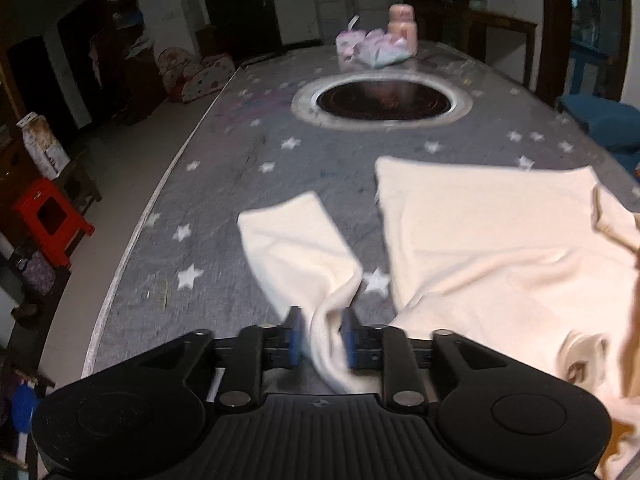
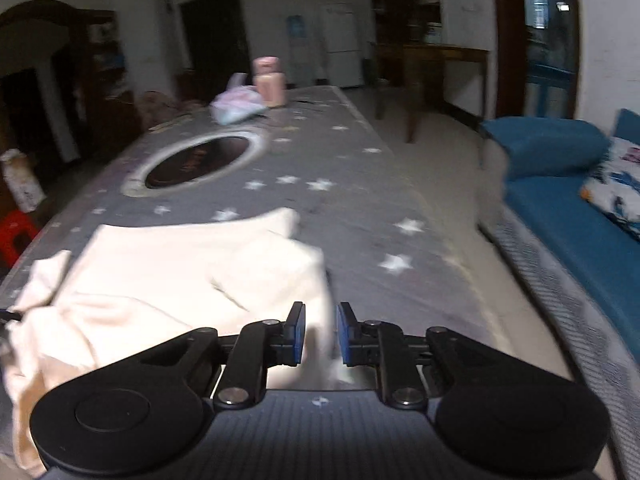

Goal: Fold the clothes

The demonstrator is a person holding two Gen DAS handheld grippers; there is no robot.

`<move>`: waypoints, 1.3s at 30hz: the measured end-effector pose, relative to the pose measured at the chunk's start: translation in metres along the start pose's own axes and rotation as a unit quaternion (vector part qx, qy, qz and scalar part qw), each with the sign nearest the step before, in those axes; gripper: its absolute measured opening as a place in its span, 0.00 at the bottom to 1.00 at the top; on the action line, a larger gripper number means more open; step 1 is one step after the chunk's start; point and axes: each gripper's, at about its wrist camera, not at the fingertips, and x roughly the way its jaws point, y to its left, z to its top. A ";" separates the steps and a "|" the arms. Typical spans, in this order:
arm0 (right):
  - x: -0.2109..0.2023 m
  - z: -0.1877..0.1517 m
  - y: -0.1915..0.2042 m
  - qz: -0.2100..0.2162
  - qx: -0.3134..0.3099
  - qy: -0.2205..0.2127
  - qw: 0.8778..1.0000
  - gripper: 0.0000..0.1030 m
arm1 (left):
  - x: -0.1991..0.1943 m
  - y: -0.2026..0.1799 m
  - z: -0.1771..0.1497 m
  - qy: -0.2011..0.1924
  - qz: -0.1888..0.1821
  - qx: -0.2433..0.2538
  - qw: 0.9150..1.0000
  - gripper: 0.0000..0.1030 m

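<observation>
A long surface (image 1: 224, 184) under a grey cover with white stars fills both views, with a round dark inset ringed in pale metal (image 1: 382, 100) set into its middle. On its near end lies the cream garment (image 1: 500, 240), body spread flat with folds toward the near edge.

The left wrist view shows one sleeve (image 1: 296, 240) lying apart from the body with a strip of starred cover between them. The sleeve narrows into a bunched strand that runs between the blue pads of the left tongs (image 1: 322, 334). The jaws stand partly apart; the fabric fills most of the gap, and whether the pads press on it cannot be told.

The right wrist view shows the garment from the other side: its far corner (image 2: 288, 220) is rumpled and lifted, and a fold lies doubled over the body. The right tongs (image 2: 320, 332) sit at the garment's right edge, jaws narrowly parted. Cream cloth shows in the gap, but blur hides whether the pads grip it.

At the far end of the surface stand a pink jar (image 1: 402, 26) and, just beside it, a pastel bundle (image 1: 372, 50), seen in both views. Only the left view shows the red stool (image 1: 50, 220) on the floor clearly; only the right view shows the blue sofa (image 2: 568, 200) with its patterned cushion (image 2: 620, 184), and a wooden side table (image 2: 440, 64) near the wall.
</observation>
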 end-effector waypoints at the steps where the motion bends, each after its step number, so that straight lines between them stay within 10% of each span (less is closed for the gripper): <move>1: -0.002 0.002 -0.002 0.000 0.002 -0.006 1.000 0.17 | -0.002 -0.001 0.003 -0.008 -0.003 0.003 1.000 0.39; 14: 0.064 0.040 0.069 0.111 -0.132 0.026 0.985 0.35 | 0.069 -0.029 0.052 0.001 -0.019 0.029 0.999 0.43; 19: 0.082 0.022 0.087 0.061 -0.205 0.029 0.976 0.38 | 0.088 -0.033 0.059 0.006 -0.021 0.031 0.999 0.44; 28: 0.076 0.044 0.041 -0.060 -0.150 0.007 0.987 0.38 | 0.095 -0.035 0.067 0.002 -0.023 0.037 0.999 0.45; 39: 0.093 0.040 0.068 0.066 -0.158 0.046 0.984 0.38 | 0.101 -0.043 0.074 0.000 -0.048 0.046 0.998 0.40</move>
